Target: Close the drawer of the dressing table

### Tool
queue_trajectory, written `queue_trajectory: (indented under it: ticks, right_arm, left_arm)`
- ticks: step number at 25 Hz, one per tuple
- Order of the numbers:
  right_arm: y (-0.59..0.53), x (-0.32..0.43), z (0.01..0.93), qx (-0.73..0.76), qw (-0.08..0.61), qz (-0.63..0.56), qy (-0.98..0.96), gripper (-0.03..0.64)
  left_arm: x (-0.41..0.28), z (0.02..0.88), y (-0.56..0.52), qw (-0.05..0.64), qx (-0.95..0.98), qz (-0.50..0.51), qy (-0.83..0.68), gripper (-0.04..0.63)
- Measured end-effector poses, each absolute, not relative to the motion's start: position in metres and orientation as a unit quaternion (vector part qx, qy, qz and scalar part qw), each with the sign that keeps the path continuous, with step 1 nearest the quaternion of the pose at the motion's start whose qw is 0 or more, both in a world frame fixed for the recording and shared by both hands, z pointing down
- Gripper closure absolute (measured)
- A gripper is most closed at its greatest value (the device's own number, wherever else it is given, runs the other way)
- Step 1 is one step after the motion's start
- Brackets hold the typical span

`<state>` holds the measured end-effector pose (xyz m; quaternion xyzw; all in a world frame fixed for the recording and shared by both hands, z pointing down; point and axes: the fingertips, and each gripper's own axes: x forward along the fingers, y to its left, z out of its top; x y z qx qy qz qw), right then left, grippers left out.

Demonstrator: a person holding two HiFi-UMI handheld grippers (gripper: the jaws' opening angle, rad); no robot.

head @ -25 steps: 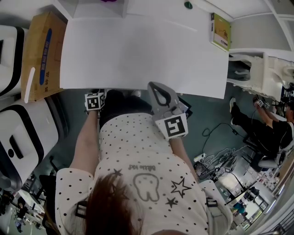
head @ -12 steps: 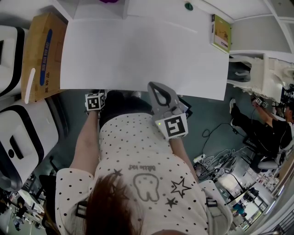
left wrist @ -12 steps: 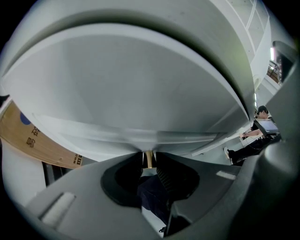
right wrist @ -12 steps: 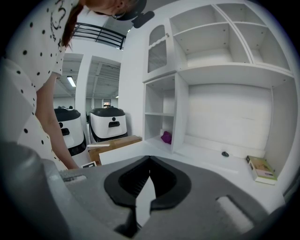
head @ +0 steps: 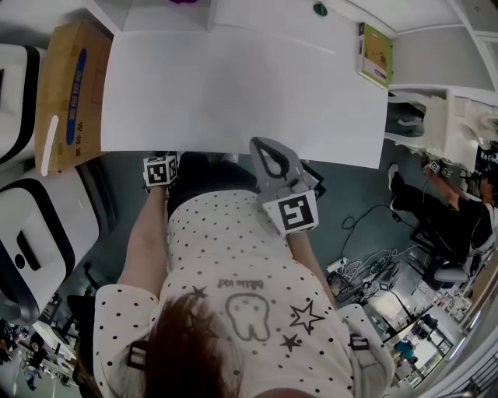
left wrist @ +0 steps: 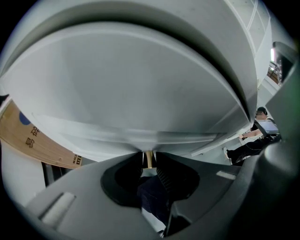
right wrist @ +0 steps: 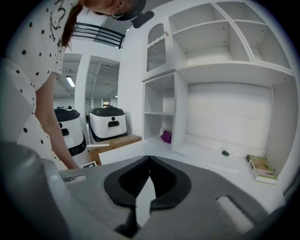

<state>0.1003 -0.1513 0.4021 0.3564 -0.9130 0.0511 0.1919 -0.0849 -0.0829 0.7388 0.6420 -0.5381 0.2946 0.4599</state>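
Observation:
The white dressing table [head: 233, 85] fills the top of the head view. Its drawer front [left wrist: 140, 93] looms over the left gripper view, and a small brass knob [left wrist: 148, 158] hangs below it. My left gripper [left wrist: 148, 157] is shut on that knob, one jaw tip on each side. From the head view only its marker cube [head: 159, 171] shows, just under the table's front edge; jaws and drawer are hidden beneath the top. My right gripper [head: 257, 148] hovers at the front edge, near the middle. It is shut, its tips [right wrist: 150, 159] meeting on nothing.
A cardboard box [head: 70, 85] stands left of the table, with white machines [head: 31, 225] beside it. A book [head: 374, 53] and a small dark knob-like object [head: 318, 9] lie on the tabletop. Shelves [right wrist: 225, 42] rise behind. Another person [head: 451, 210] sits at right, with cables [head: 366, 272] on the floor.

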Motion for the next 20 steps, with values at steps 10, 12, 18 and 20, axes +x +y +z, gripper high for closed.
queue_trajectory:
  ticks: [10,12,18,20]
  right_arm:
    - [-0.150,0.089,0.406,0.374,0.208,0.065,-0.901,0.614]
    - [-0.148,0.084,0.409,0.374,0.215,0.067,-0.900,0.614]
    - [-0.148,0.072,0.410,0.381,0.217,0.074,-0.896,0.614]
    - [-0.148,0.070,0.411,0.384,0.219,0.077,-0.894,0.614]
  left_arm:
    - [-0.087,0.739,-0.083,0.468,0.661,0.294,-0.507,0.508]
    - [-0.088,0.739,-0.081,0.467,0.668,0.295,-0.499,0.506]
    - [-0.085,0.738,-0.080,0.464,0.686,0.299,-0.474,0.502]
    - [-0.083,0.737,-0.080,0.463,0.691,0.300,-0.466,0.497]
